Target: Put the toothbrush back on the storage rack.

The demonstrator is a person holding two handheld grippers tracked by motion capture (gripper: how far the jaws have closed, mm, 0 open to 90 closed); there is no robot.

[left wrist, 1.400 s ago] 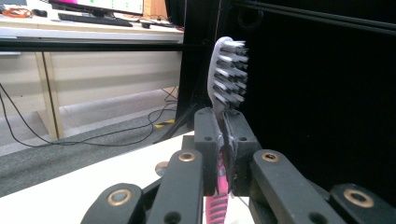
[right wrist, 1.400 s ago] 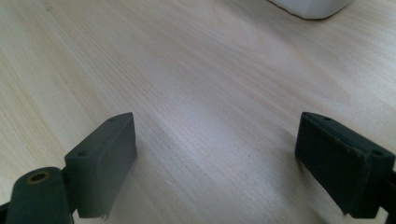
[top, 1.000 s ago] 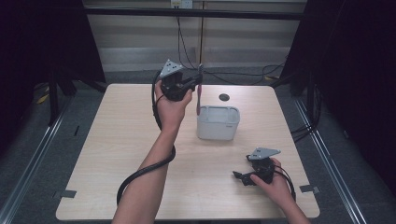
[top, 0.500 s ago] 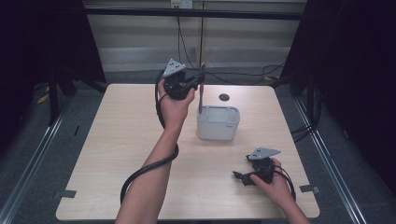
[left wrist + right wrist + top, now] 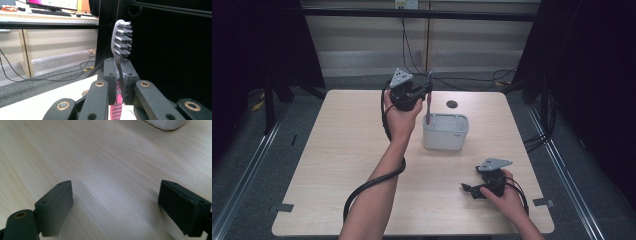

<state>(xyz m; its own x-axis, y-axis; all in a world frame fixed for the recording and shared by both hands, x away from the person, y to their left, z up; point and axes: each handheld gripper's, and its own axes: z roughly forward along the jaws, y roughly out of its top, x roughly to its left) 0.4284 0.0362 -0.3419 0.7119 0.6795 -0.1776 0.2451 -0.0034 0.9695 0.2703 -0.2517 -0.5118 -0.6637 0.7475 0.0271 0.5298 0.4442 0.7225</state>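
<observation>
You have two tools and one toothbrush to count, plus one white container on the worktop. Your left tool [image 5: 424, 92] is raised above the far middle of the worktop, its jaws clamped on the toothbrush [image 5: 429, 102] (pink handle, white bristled head), which stands upright with the bristles up; its lower end hangs just above the left rim of the white container [image 5: 445, 131]. In the left gripper view the toothbrush [image 5: 121, 40] rises straight out of the closed pads. Your right tool [image 5: 469, 190] rests low at the near right of the worktop, jaws spread wide with nothing between them.

The worktop [image 5: 337, 150] is pale wood, with a small dark round mark [image 5: 452, 104] near its far edge. Black curtains hang on both sides, and cables trail across the grey floor beyond. What the container holds you cannot tell from here.
</observation>
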